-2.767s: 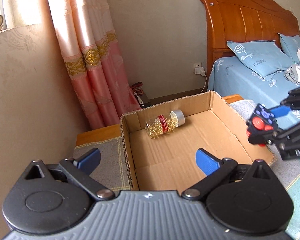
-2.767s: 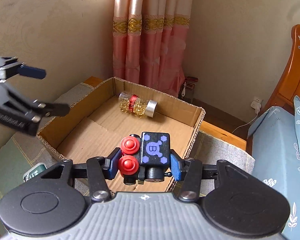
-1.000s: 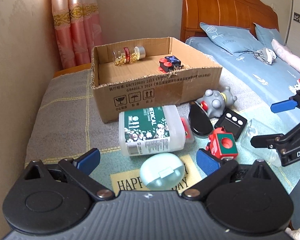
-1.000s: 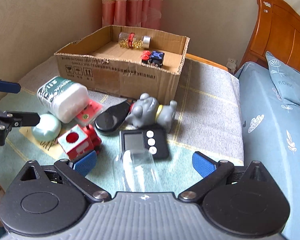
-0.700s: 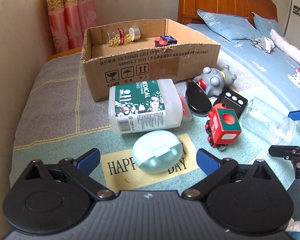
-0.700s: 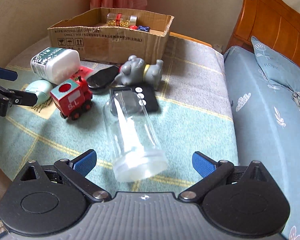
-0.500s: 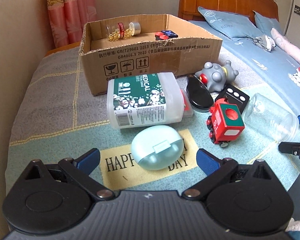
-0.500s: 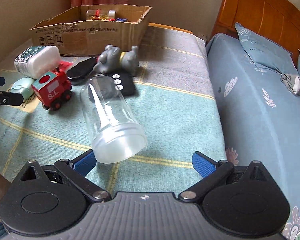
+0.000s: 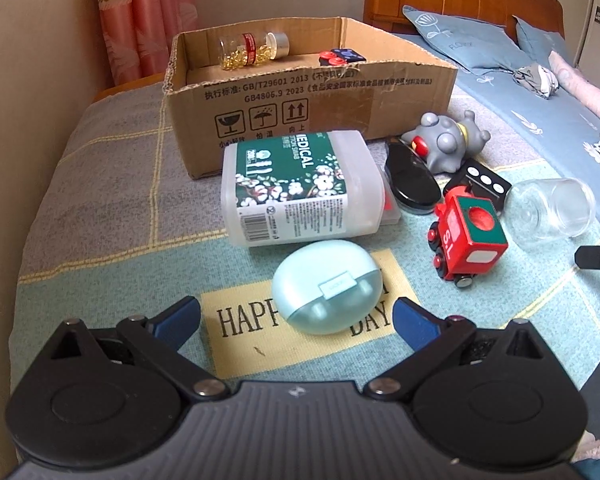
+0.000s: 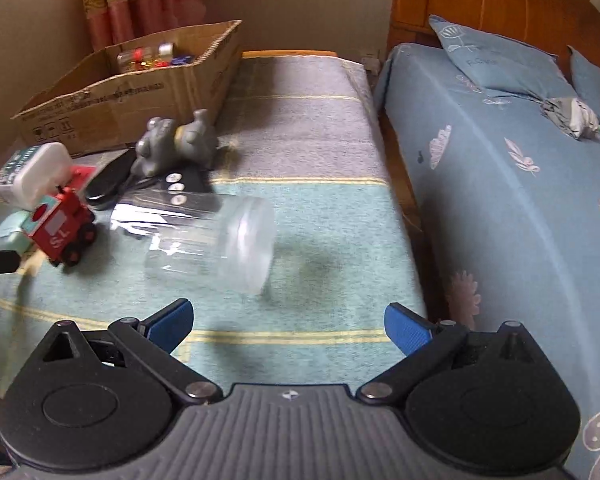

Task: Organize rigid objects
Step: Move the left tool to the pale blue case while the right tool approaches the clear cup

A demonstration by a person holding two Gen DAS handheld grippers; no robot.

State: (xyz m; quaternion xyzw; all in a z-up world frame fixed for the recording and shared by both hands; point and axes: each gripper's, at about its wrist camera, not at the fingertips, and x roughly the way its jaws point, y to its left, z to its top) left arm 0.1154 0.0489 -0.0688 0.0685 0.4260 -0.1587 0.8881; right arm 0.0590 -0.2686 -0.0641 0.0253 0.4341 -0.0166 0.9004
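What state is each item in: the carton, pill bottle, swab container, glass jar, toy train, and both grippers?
cardboard box: open-topped.
pill bottle: capped, lying in the box.
swab container: lying on its side.
glass jar: tipped over, empty.
toy train: upright on wheels.
left gripper: open.
right gripper: open.

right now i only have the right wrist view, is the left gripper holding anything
observer: No. The left gripper is open and empty; a mint earbud case lies on the mat just ahead of its fingers, ungripped.
operator: what's the white tub at my far left
observer: It lies on its side with a green floral label reading MEDICAL, just in front of the cardboard box.
operator: box contents are blurry here
observer: A capsule bottle lies on its side by the back wall, and a black cube with red buttons sits near the front wall.
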